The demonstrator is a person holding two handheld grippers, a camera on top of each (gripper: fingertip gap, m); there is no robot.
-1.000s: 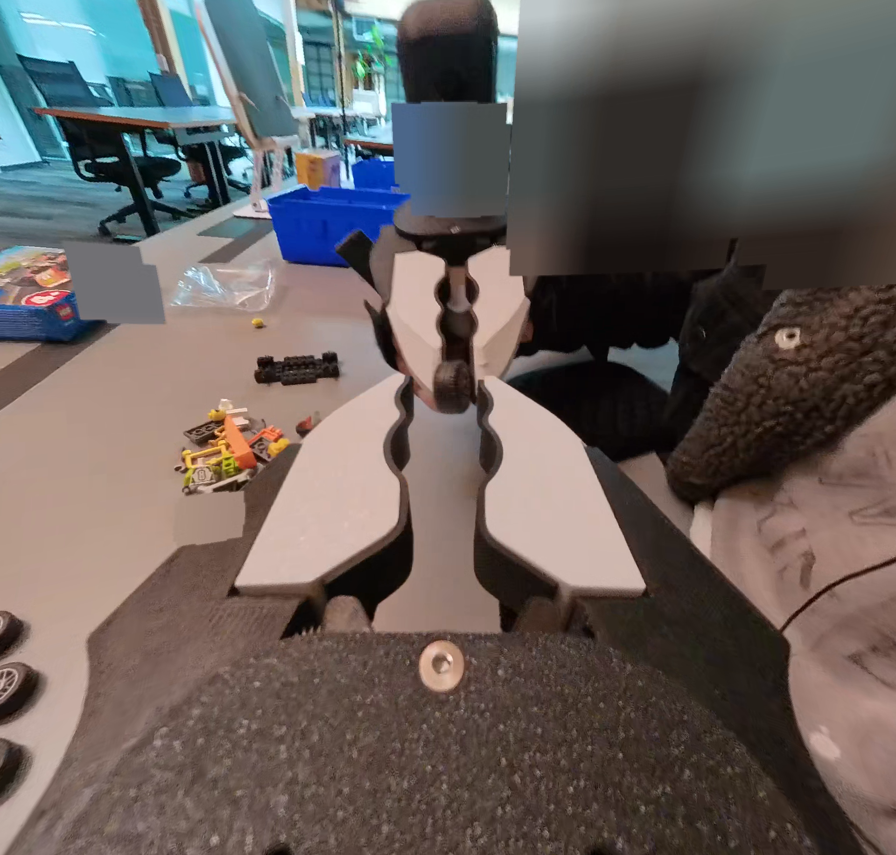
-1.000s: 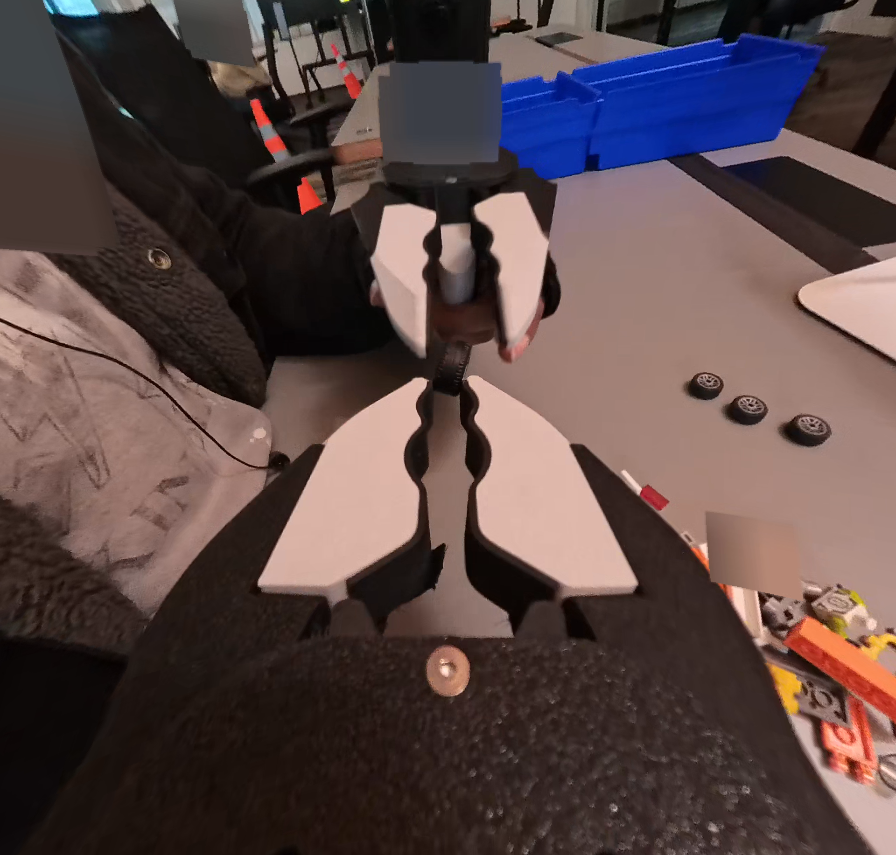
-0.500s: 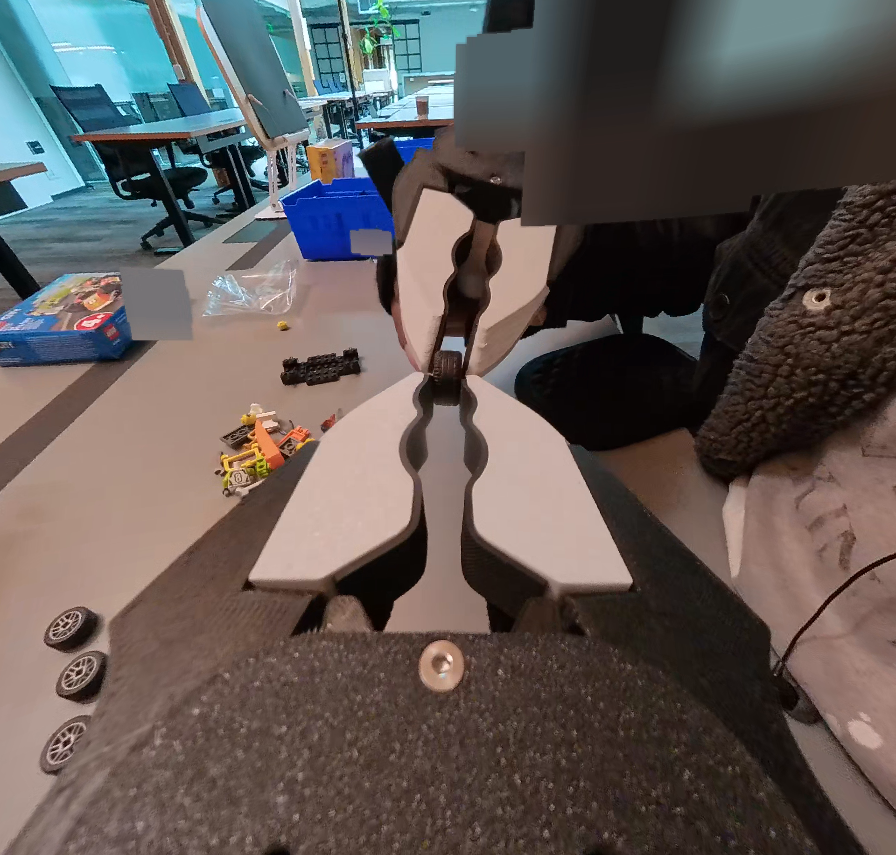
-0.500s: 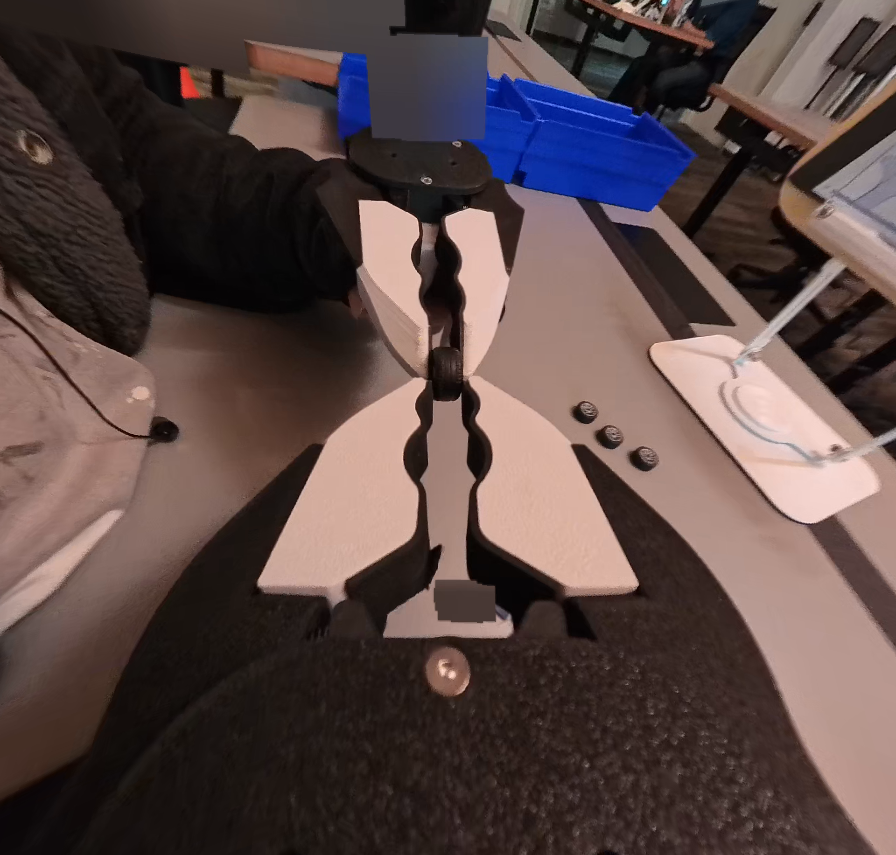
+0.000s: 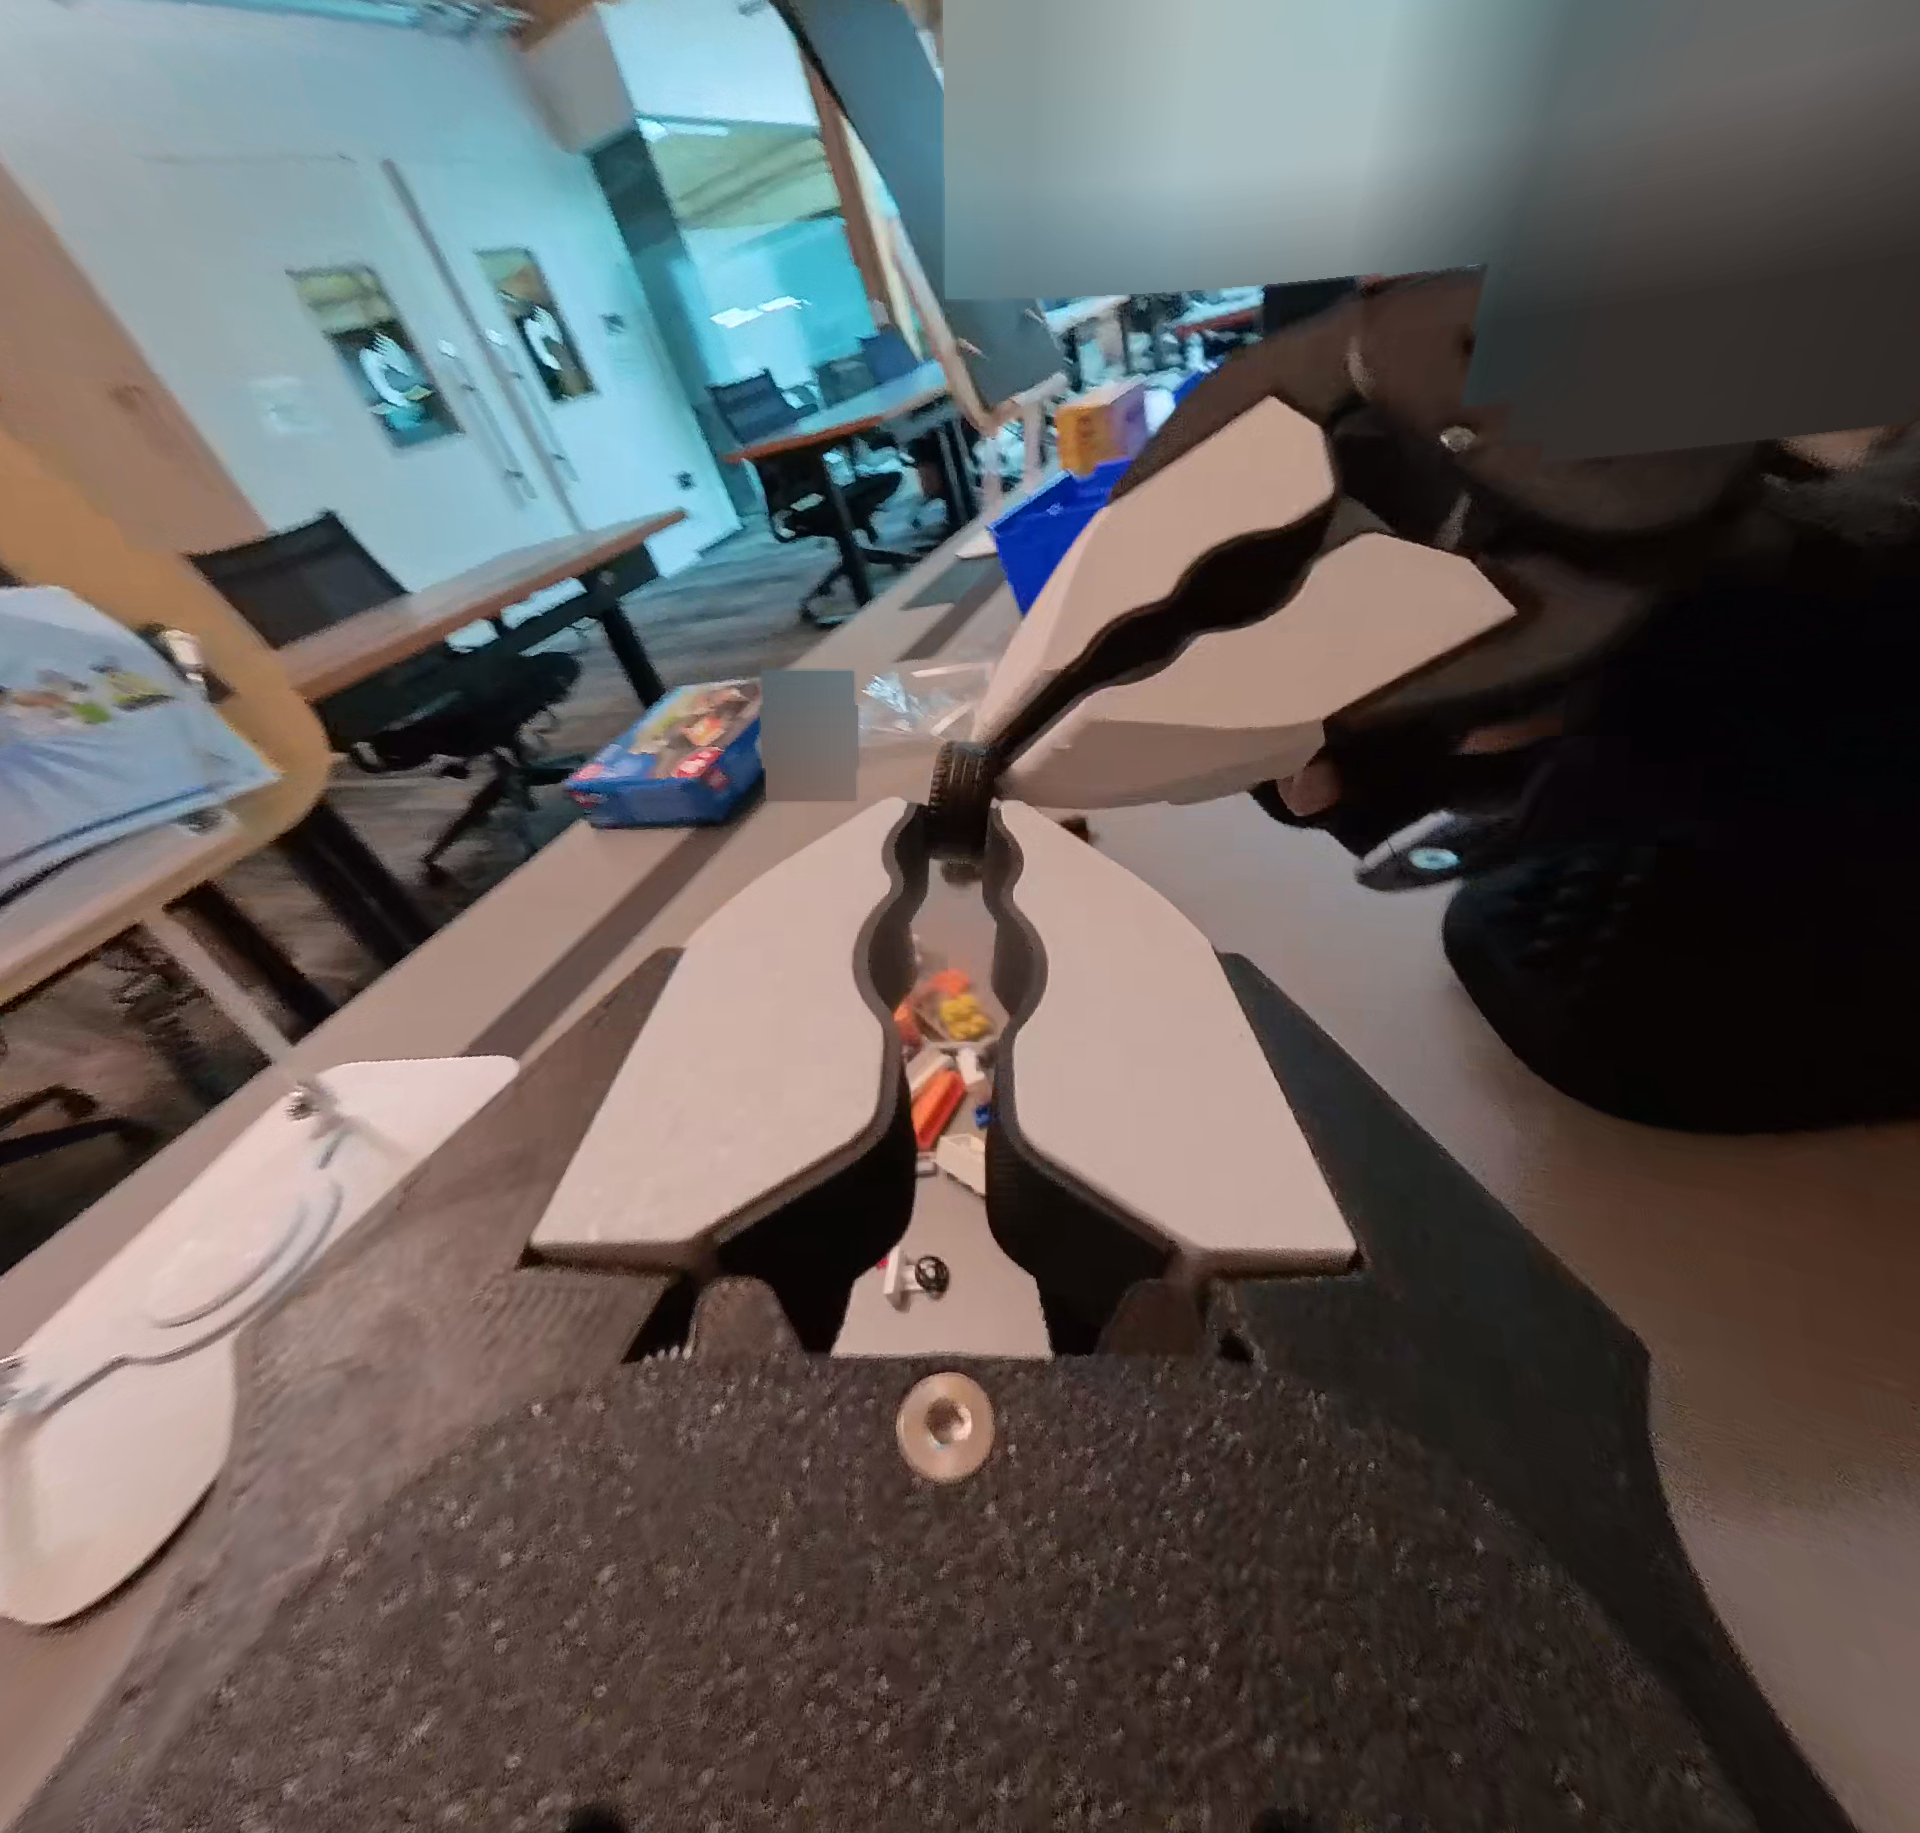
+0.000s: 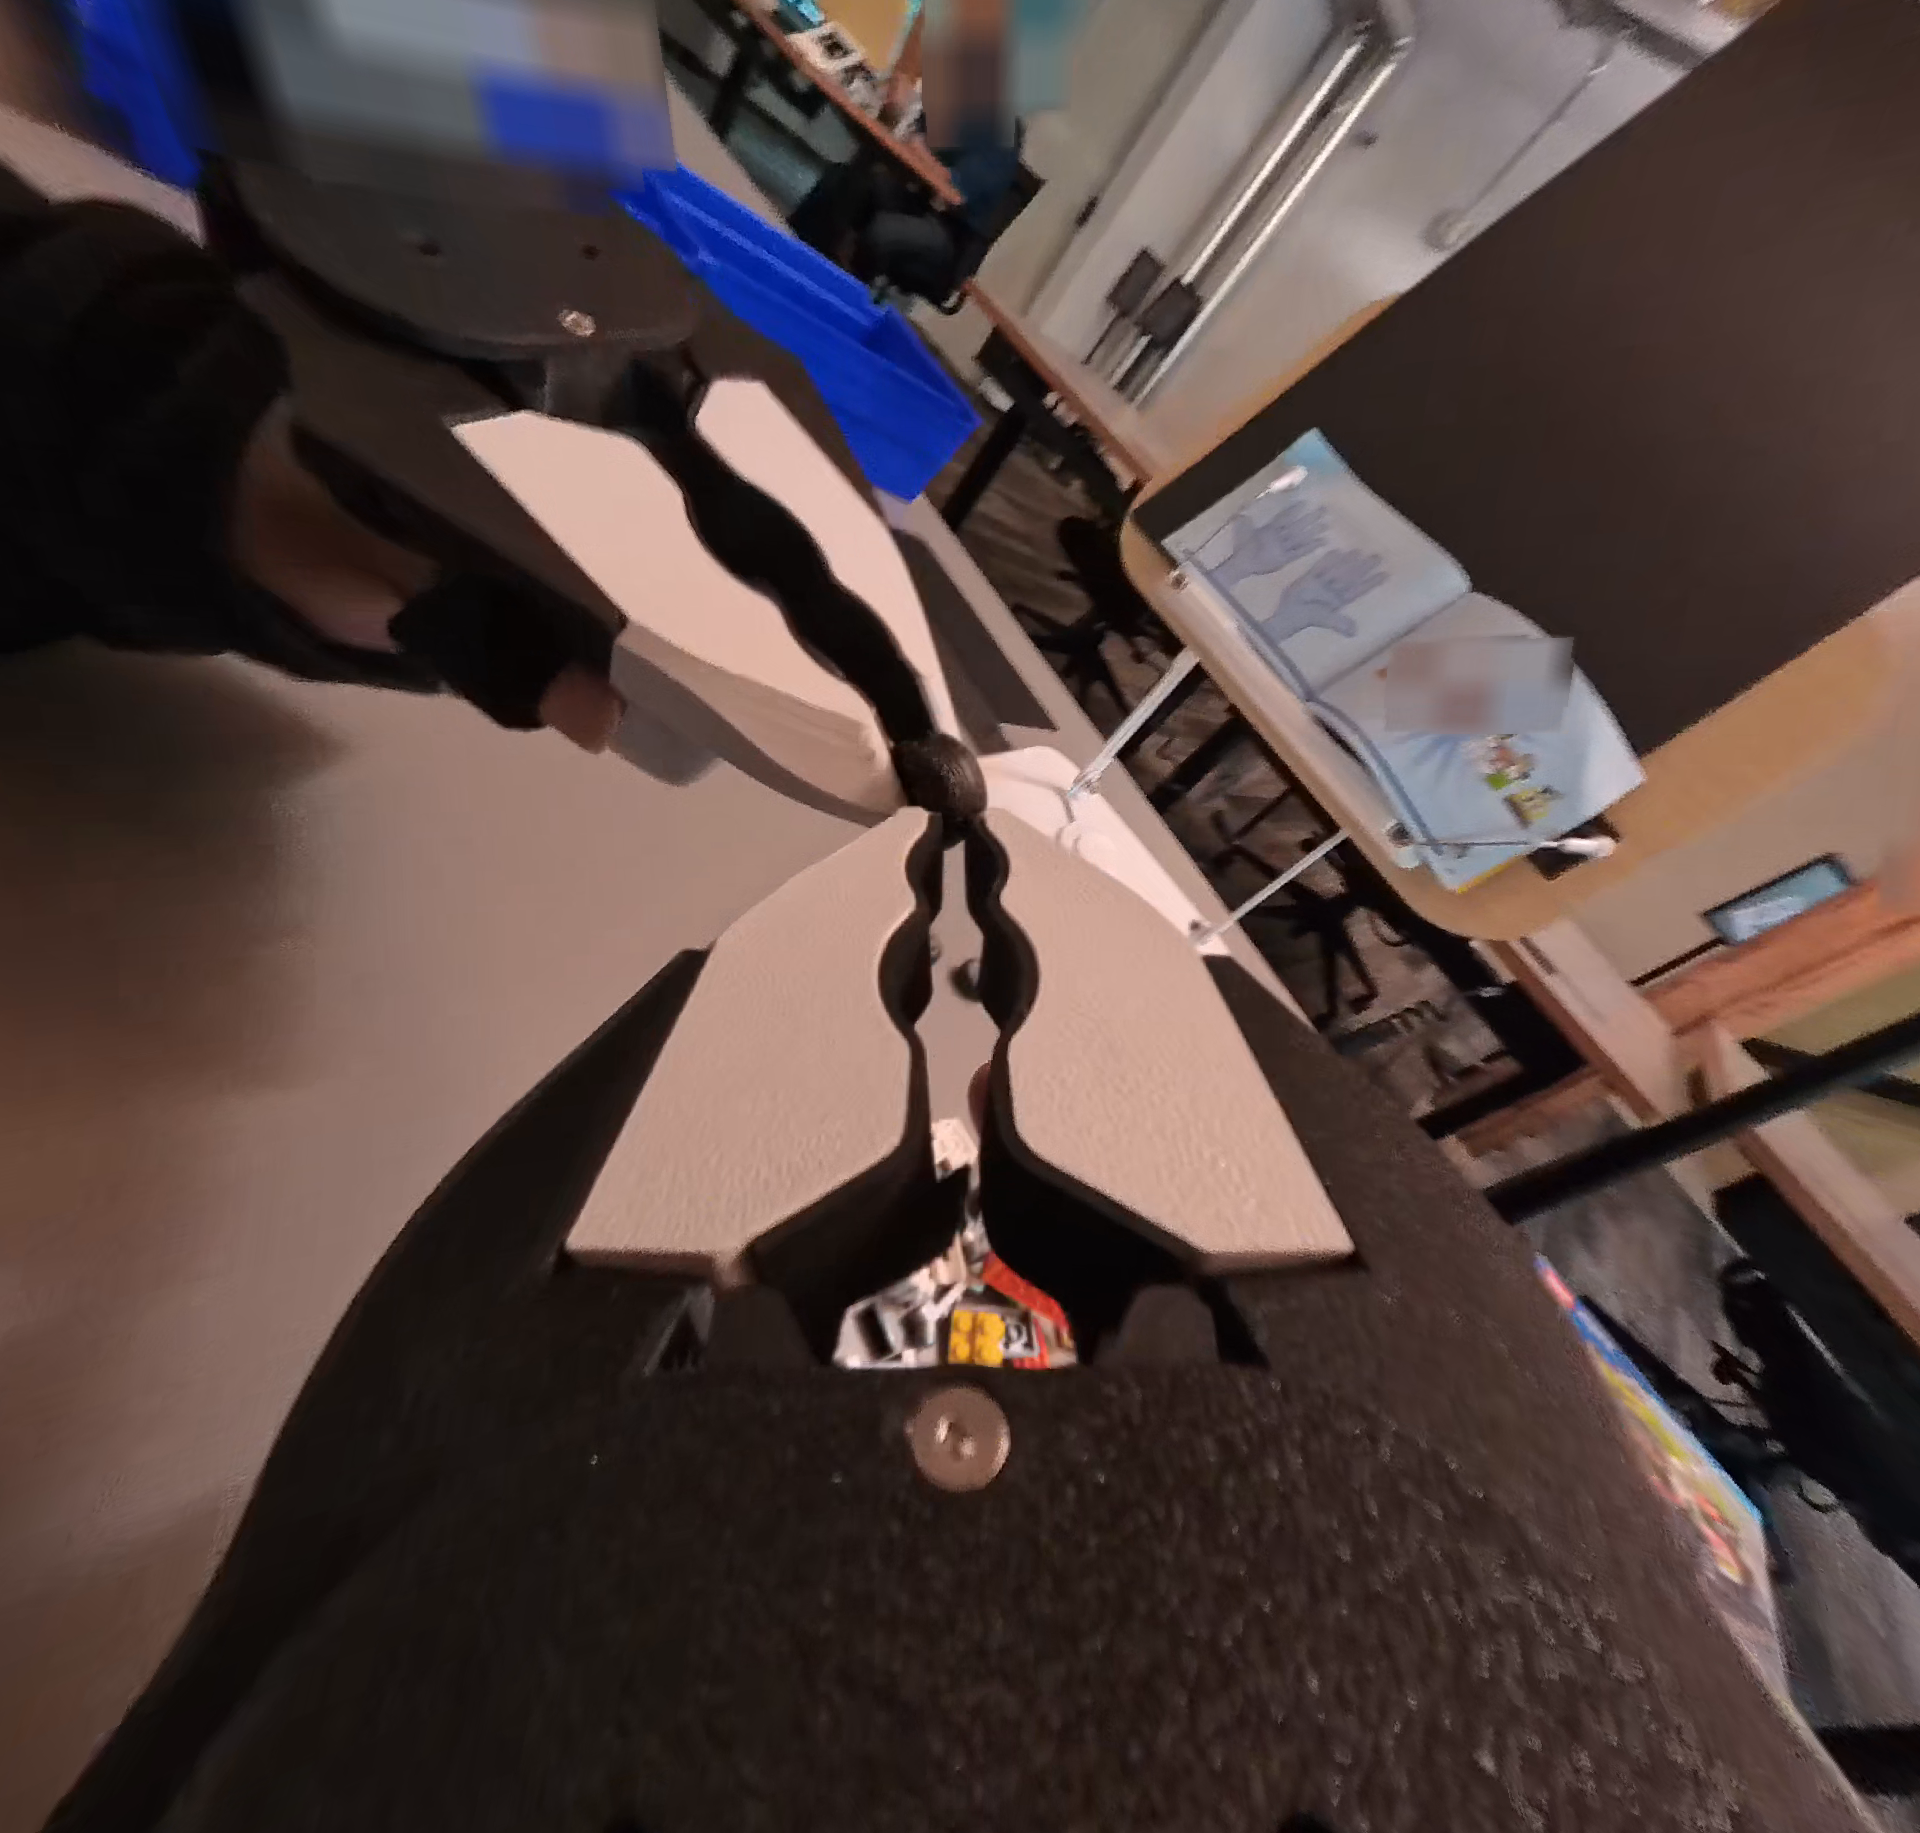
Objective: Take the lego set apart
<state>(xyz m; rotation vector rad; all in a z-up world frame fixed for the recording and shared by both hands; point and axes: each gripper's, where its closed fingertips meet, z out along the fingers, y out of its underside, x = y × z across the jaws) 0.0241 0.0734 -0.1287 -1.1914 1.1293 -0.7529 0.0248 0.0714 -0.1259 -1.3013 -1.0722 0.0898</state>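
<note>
A small black wheel (image 5: 961,784) is pinched between both grippers, which meet tip to tip above the grey table (image 5: 1621,1295). My left gripper (image 5: 954,825) is shut on the wheel from below in the left wrist view. My right gripper (image 5: 995,760) comes in from the upper right and is shut on the same wheel. In the right wrist view the wheel (image 6: 940,770) sits at my right gripper's (image 6: 951,833) tips, with the left gripper (image 6: 896,760) coming from the upper left. Loose lego pieces (image 5: 940,1040) lie on the table below, seen through the finger gap; they also show in the right wrist view (image 6: 977,1328).
A blue lego box (image 5: 675,749) and a clear plastic bag (image 5: 914,692) lie farther along the table. A white stand base (image 5: 156,1347) sits at the left edge. Blue bins (image 6: 821,339) stand at the far end. An open booklet (image 6: 1403,661) rests on a holder beyond the edge. Less than 4 cm separates the two grippers' tips.
My left gripper has closed on the wheel that the right gripper held. Both grippers have swung together over the loose pieces and tilted, so both views are now slanted.
</note>
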